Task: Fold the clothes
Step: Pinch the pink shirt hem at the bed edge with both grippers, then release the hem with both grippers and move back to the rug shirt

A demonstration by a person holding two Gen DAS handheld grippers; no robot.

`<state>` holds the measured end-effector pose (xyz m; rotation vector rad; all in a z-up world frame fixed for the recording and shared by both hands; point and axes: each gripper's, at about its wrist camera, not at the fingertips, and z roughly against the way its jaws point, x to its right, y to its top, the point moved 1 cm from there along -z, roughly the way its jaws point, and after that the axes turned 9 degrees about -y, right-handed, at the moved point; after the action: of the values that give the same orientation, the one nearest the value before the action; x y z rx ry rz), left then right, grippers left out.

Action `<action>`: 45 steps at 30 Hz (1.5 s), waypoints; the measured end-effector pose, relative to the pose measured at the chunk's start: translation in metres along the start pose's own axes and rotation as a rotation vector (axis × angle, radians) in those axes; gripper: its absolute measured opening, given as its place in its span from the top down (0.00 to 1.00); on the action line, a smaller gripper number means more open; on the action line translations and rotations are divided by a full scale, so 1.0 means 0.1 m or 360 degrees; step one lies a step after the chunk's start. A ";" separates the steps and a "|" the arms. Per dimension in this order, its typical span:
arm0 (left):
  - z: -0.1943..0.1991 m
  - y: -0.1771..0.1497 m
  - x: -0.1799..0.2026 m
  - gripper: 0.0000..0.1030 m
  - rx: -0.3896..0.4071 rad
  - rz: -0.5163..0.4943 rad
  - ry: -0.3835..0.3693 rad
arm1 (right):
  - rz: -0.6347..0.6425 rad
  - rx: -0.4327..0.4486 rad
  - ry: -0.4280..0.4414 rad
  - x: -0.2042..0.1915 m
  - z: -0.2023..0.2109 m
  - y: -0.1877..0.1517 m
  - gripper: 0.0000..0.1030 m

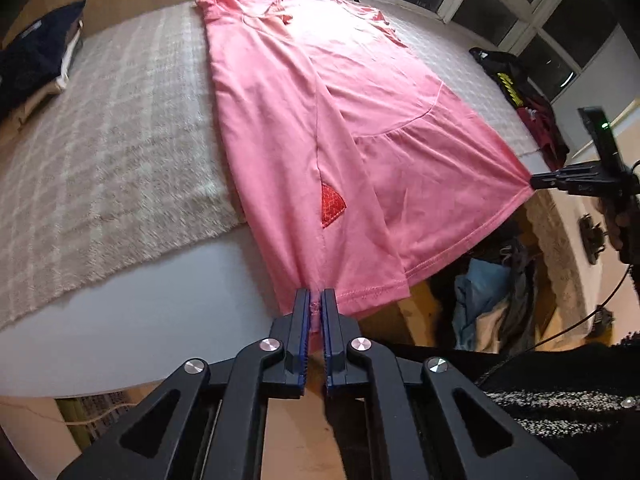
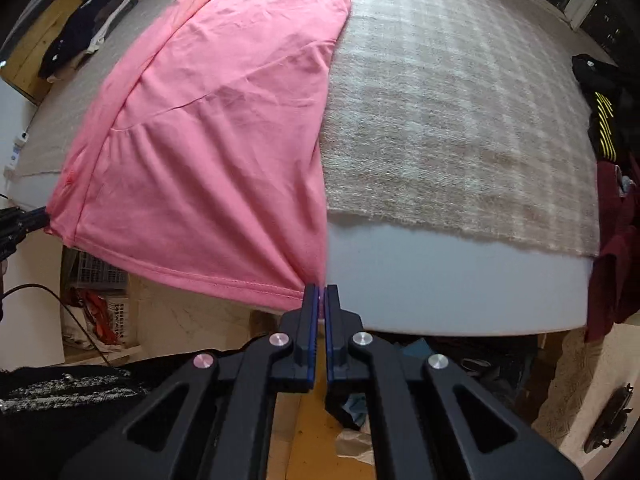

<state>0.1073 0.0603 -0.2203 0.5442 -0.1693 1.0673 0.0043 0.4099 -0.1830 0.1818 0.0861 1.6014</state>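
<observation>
Night shows through the window panes along the top of the left wrist view, above a bed point(image 1: 132, 280) covered with a pale checked blanket point(image 1: 100, 160). A pink garment point(image 1: 288, 120) runs from top centre down to the lower middle of the frame, its hem hanging off the bed's near edge, with one side panel already lying folded over along its length and a red patch point(image 1: 331, 204) showing at the fold. The left gripper point(image 1: 316, 300) is pinched tight on one hem corner at bottom centre. At the right edge the right gripper point(image 1: 534, 182) clamps the other corner, and the hem between them is pulled nearly straight. Dark clothes lie at the upper left point(image 1: 36, 60) and at the right point(image 1: 516, 88).

From the right wrist view, the garment fills the upper left and centre, and the blanket fills the right half. The right gripper point(image 2: 321, 298) is closed on the hem corner at bottom centre; the left gripper point(image 2: 44, 214) holds the far corner at the left edge. Creases fan out from both grips.

Judging by the taut hem, the cloth is being either drawn flat or readied for a crosswise fold. Either way, it goes best with both corners kept level, the pull equal on each, and the long fold left undisturbed.
</observation>
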 end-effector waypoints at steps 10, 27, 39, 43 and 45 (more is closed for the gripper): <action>0.16 -0.02 0.08 0.70 0.0077 -0.0056 -0.0026 | 0.0119 0.0193 -0.0030 -0.42 0.67 0.31 0.88; 0.63 0.20 0.16 0.63 0.0310 -0.0027 0.0020 | 0.0187 0.0849 -0.0096 0.23 2.19 2.15 0.54; -0.34 1.16 1.51 0.62 0.0127 -0.0406 -0.0276 | 0.0142 0.0596 0.0183 1.36 1.75 2.73 0.54; -0.64 1.27 1.79 0.61 0.0001 -0.0481 -0.0285 | 0.0273 0.0600 0.0086 1.55 1.67 2.70 0.44; -0.90 1.29 2.00 0.61 -0.0067 -0.0507 -0.0349 | 0.0256 0.0565 0.0112 1.62 1.42 2.79 0.44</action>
<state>0.0813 0.3094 -0.1757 0.6269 -0.2866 0.6922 -0.2514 0.5519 0.0140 0.4158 0.4202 1.7442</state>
